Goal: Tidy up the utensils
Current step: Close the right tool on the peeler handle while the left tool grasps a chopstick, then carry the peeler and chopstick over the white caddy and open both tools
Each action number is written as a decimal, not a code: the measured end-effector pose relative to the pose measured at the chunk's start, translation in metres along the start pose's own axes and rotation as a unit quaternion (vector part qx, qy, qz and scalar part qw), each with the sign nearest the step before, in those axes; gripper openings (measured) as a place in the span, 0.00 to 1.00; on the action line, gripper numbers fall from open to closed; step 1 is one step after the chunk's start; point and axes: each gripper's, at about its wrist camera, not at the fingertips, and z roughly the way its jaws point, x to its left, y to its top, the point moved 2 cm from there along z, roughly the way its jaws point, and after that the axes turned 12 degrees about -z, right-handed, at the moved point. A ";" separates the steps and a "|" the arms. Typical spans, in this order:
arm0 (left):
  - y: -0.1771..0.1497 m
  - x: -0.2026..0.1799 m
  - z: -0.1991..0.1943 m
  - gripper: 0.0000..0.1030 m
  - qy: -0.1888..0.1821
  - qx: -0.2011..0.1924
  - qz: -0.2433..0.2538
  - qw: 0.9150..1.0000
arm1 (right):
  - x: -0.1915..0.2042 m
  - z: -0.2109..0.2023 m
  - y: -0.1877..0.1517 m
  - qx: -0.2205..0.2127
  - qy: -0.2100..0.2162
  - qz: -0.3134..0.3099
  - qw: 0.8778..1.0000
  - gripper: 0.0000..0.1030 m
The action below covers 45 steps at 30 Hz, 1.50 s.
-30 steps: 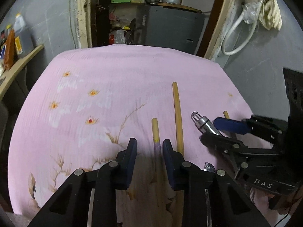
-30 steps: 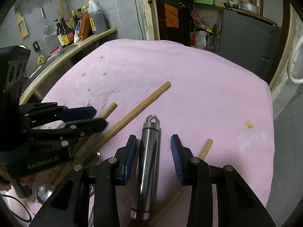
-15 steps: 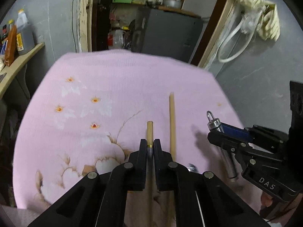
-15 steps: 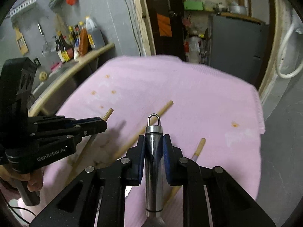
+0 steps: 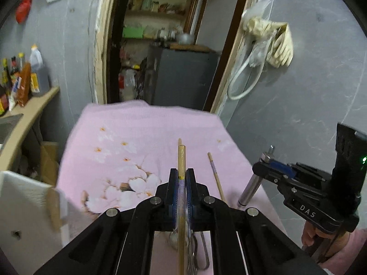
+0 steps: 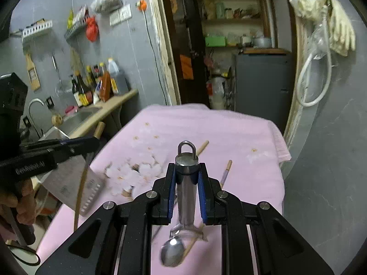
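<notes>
My left gripper [image 5: 181,184] is shut on a wooden-handled utensil [image 5: 181,160] and holds it lifted above the pink floral cloth [image 5: 128,137]. My right gripper [image 6: 187,184] is shut on a steel cylinder handle with a ring on top [image 6: 186,171], lifted, also seen in the left wrist view [image 5: 250,186]. A second wooden stick [image 5: 215,176] lies on the cloth and also shows in the right wrist view [image 6: 226,170]. A metal spoon bowl [image 6: 172,253] lies below the right gripper. The left gripper [image 6: 68,146] shows at the left of the right wrist view.
A white perforated box [image 6: 75,188] stands at the cloth's left edge. A counter with a sink and bottles [image 6: 91,91] runs along the left wall. A grey cabinet [image 5: 181,75] stands behind the table. Metal utensils [image 5: 195,247] lie under the left gripper.
Both grippers have risen well above the cloth with their loads, and the views have tilted up. A second ago both were open around these items; they closed half a second ago.
</notes>
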 end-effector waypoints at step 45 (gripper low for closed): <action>0.048 0.141 -0.155 0.07 -0.015 -0.272 -0.049 0.961 | 0.215 0.017 0.074 -0.060 0.141 -0.036 0.988 0.16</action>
